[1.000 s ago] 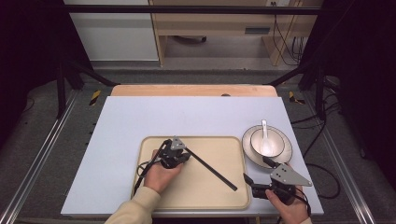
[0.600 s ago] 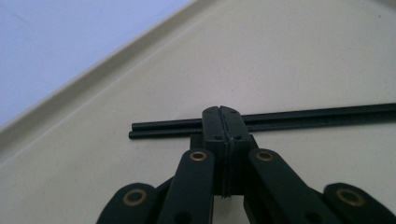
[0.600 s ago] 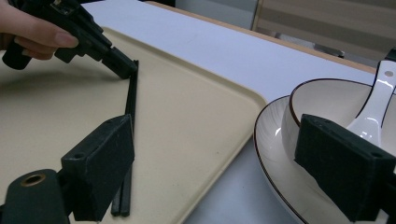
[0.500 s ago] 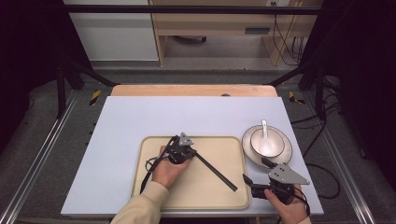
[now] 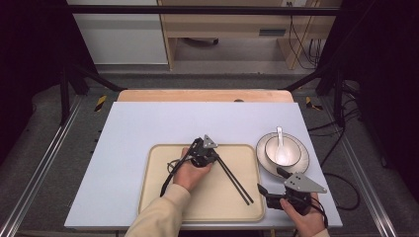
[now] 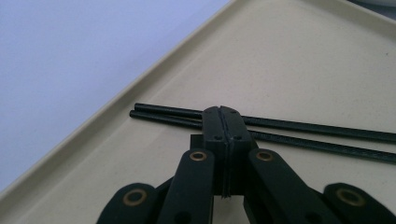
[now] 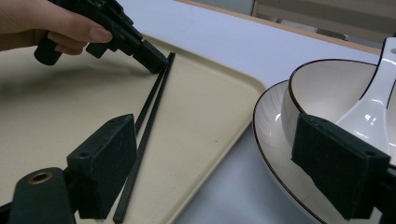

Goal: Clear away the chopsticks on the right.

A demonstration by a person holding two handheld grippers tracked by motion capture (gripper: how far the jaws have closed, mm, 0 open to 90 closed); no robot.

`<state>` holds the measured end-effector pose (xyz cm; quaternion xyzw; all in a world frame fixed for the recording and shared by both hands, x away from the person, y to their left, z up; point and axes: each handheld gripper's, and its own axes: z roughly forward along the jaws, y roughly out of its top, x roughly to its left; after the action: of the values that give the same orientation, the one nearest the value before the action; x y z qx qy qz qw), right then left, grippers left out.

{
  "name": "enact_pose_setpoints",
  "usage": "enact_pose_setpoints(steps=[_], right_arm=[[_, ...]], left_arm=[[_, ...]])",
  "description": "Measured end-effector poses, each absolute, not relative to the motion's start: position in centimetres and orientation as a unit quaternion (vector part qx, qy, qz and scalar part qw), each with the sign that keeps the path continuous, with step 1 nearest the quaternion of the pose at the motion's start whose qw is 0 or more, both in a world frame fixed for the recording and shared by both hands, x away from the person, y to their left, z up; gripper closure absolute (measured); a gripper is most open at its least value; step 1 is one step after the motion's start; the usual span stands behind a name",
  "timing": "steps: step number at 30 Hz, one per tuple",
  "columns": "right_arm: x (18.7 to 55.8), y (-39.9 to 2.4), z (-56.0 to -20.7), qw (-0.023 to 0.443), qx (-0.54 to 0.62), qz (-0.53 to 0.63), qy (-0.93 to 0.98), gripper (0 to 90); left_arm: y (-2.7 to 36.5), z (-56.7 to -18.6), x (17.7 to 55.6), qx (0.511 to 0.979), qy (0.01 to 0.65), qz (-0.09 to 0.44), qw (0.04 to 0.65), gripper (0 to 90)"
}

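Reaching in from the bottom edge, the left hand (image 5: 190, 170) in a cream sleeve lies over the beige tray (image 5: 158, 197) and points its left gripper (image 5: 216, 157) down toward the tray floor. Its jaws are pressed tight together with nothing between them. The tips sit right at the top end of the two black chopsticks (image 6: 299, 133); I cannot tell if they touch. The chopsticks lie side by side on the tray, slanting toward its near right corner.

Low at the near right corner of the pale blue table (image 5: 128, 133), the right hand (image 5: 302, 219) holds the right gripper (image 7: 224, 172) level. Its jaws stand wide apart and hold nothing. One jaw is over the tray edge, the other in front of the white bowl (image 7: 327, 93). This bowl sits on a plate (image 7: 271, 135) just right of the tray, with a white spoon (image 7: 373, 109) inside
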<state>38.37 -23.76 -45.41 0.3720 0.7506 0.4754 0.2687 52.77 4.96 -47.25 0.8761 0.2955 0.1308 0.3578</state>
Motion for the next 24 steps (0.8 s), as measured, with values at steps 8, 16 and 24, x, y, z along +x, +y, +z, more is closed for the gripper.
enact_pose_setpoints(steps=[8, 16, 24], right_arm=[[38.4, -23.8, -45.5, 0.266, 0.374, 0.470, 0.754, 14.2], [38.4, -23.8, -45.5, 0.260, 0.373, 0.472, 0.756, 14.4], [38.4, -23.7, -45.6, 0.257, 0.371, 0.470, 0.758, 14.7]], left_arm=[[3.2, -47.2, 53.2, 0.883, 0.276, 0.128, 0.358, 90.0], [1.4, -47.3, 53.7, 0.887, 0.262, 0.120, 0.361, 90.0], [-0.2, -47.1, 53.9, 0.896, 0.240, 0.117, 0.355, 89.9]])
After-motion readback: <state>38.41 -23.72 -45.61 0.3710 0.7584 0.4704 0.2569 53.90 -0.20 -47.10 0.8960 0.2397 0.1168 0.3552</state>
